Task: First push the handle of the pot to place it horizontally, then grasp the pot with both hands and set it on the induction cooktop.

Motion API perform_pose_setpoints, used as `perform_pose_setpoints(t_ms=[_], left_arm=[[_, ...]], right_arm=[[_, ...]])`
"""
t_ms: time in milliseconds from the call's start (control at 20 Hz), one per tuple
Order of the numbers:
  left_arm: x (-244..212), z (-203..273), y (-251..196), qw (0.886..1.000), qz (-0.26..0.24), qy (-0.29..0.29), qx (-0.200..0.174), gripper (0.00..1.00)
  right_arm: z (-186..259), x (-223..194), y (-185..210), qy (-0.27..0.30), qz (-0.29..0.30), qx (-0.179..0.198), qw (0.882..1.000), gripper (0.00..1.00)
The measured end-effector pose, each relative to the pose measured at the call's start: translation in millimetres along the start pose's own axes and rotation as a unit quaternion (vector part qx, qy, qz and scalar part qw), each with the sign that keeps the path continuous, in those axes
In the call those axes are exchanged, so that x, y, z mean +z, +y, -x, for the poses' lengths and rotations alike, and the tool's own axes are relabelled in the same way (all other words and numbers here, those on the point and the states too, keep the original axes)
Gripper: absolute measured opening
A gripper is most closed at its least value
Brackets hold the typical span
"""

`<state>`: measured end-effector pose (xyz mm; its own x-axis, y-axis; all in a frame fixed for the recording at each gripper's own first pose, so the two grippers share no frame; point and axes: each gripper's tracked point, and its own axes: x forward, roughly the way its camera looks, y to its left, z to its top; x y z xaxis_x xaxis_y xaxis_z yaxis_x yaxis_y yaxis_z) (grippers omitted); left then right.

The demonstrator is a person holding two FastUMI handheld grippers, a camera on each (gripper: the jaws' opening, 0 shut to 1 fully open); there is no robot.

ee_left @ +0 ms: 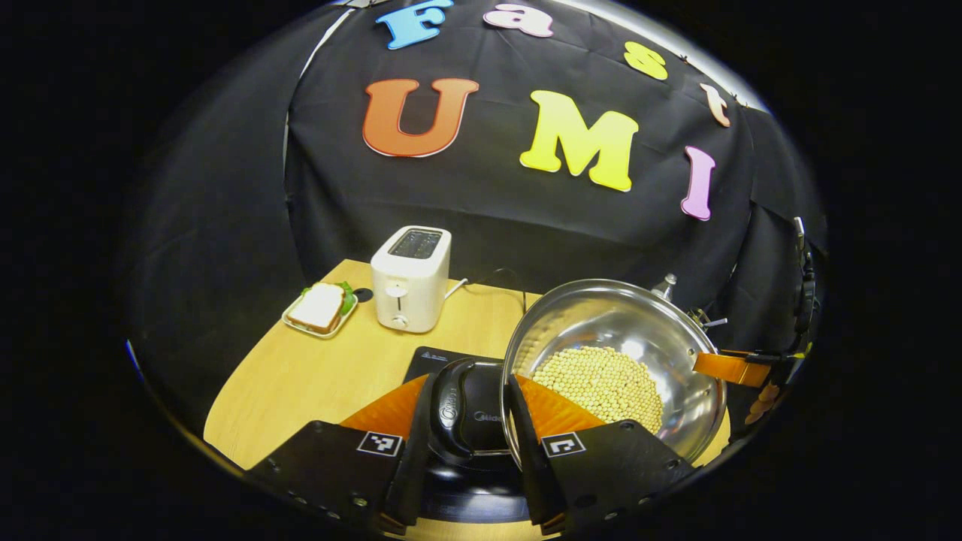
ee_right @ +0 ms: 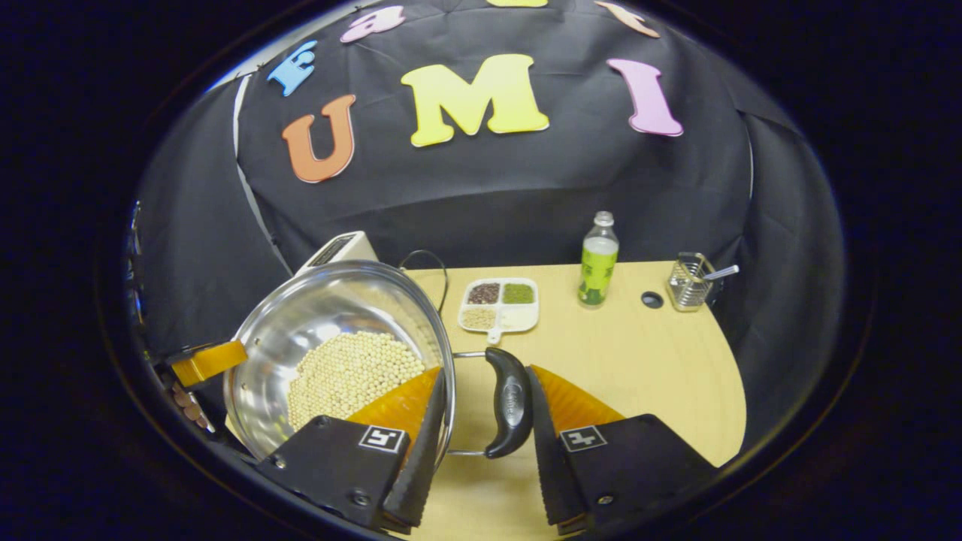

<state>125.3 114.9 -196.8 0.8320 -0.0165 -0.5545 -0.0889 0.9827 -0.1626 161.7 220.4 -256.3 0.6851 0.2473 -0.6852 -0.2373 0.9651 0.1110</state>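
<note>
A shiny steel pot holding a heap of pale soybeans is gripped at both sides. My left gripper is shut on the pot's black left handle, one finger outside the handle, the other inside the rim. Just under and behind that handle lies the black induction cooktop. In the right gripper view, my right gripper clamps the pot the same way, with the right handle against its outer finger. Each gripper's finger shows at the pot's far rim in the other view.
A white toaster and a plate with a sandwich stand at the table's back left. A divided dish of beans, a green bottle and a wire holder sit at the back of the wooden table.
</note>
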Motion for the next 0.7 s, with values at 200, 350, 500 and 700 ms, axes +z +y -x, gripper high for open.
perform_pose_setpoints(t_ms=[200, 350, 500, 700], left_arm=[[-2, -8, 30, 1.000, 0.016, 0.007, 0.013, 0.53], [-8, -17, 54, 0.999, 0.033, 0.015, 0.023, 0.53], [-15, -28, 73, 0.998, 0.036, 0.025, 0.037, 0.53], [-26, -45, 89, 0.997, 0.039, 0.040, 0.044, 0.53]], right_arm=[[-22, -3, 30, 0.012, 0.007, 0.005, 1.000, 0.61], [-44, -9, 48, 0.020, -0.003, 0.014, 1.000, 0.61], [-67, -23, 61, 0.039, -0.008, 0.019, 0.999, 0.60], [-89, -36, 71, 0.046, -0.003, 0.015, 0.999, 0.60]])
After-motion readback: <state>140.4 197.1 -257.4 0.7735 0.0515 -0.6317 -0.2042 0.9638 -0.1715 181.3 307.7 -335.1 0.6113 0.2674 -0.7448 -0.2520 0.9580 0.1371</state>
